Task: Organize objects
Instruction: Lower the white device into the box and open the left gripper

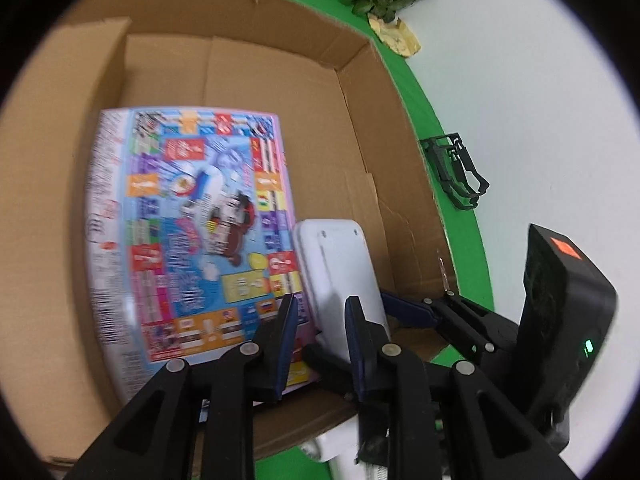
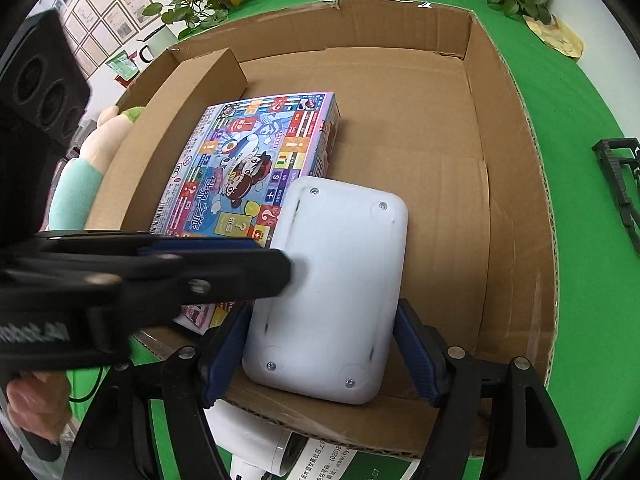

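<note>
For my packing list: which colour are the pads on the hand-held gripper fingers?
Dark blue pads on black fingers, clearest in the right wrist view.

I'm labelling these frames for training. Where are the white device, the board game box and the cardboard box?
white device (image 2: 336,280): right wrist view, on the middle of its flat white face.
board game box (image 2: 248,160): right wrist view, on its printed cover.
cardboard box (image 2: 400,112): right wrist view, on its bare floor.
</note>
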